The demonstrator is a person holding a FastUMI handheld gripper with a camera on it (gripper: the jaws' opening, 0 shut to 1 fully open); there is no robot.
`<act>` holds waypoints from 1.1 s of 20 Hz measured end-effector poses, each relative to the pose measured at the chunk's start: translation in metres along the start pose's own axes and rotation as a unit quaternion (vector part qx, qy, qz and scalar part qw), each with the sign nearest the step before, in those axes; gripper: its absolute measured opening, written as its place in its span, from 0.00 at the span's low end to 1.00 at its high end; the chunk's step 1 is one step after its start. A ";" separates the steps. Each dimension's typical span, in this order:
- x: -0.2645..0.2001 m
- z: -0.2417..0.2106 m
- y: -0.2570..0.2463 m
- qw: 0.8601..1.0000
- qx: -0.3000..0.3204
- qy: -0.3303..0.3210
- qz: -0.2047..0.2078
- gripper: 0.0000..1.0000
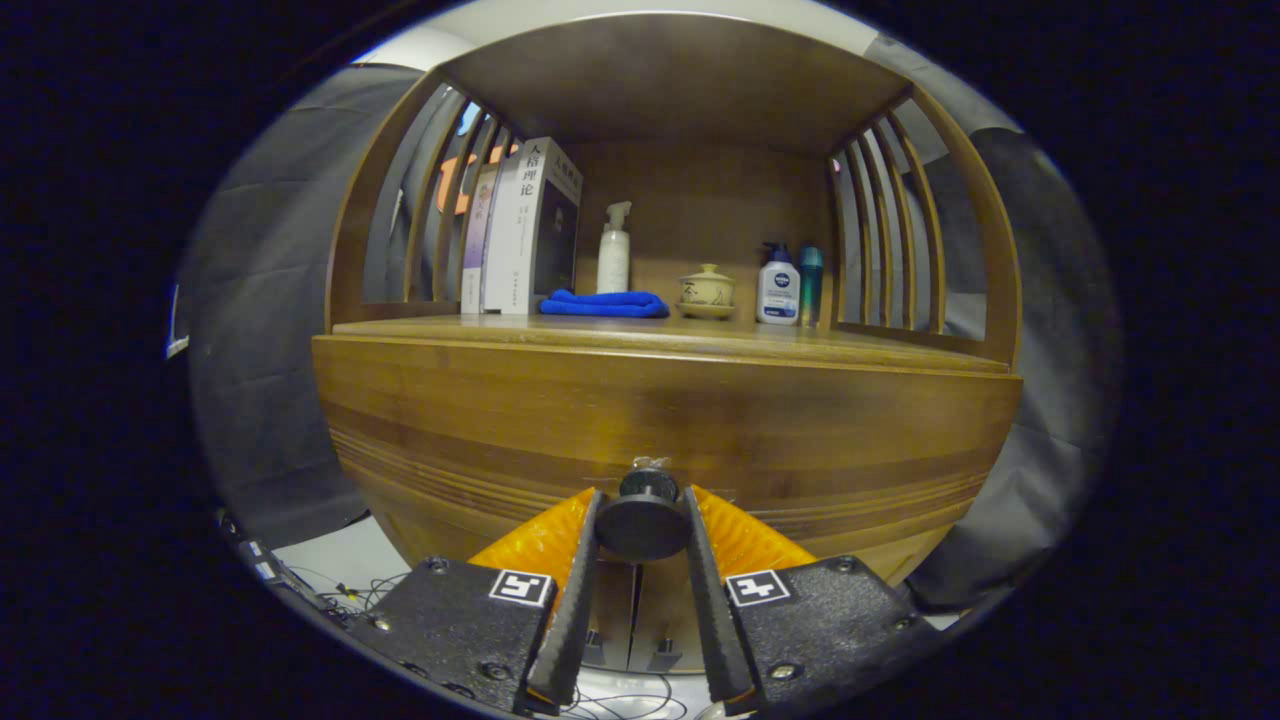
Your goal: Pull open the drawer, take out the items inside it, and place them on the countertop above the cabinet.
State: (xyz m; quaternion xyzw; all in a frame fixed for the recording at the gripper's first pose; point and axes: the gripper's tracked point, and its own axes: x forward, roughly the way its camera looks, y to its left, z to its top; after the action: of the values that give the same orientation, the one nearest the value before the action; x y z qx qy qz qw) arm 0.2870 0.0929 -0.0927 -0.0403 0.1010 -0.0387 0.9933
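The gripper [641, 525] sits right on the drawer knob [643, 520], its two fingers squeezed against either side of the round dark disc, clamped on it from left and right. The knob stands out from the drawer front [660, 420], the broad wooden panel just beyond the fingers, and the drawer looks fully closed, flush with the cabinet body, so the pull is not yet made.

Here is where it could go wrong. The knob is round and smooth-looking, and the fingers hold only its rim; a pull that angles up or sideways instead of straight back could let the disc slip out between them. A jerk might do the same, or rattle what stands above.

And there is plenty above and beyond the gripper: on the table [660, 338] over the drawer sit books [525, 225], a white pump bottle [613, 250], a folded blue cloth [604, 303], a lidded cup [707, 290], a white bottle with a dark cap [778, 287] and a slim teal bottle [810, 280]. The tall pump bottle looks the likeliest to tip if the cabinet shakes. The drawer's contents are hidden, so they could slide or catch once it opens.
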 end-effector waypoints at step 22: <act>-0.040 -0.013 0.009 1.000 -0.003 0.011 0.002 0.35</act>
State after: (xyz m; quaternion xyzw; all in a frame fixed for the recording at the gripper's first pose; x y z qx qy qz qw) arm 0.2456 0.1042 -0.0987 -0.0422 0.1125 -0.0367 0.9921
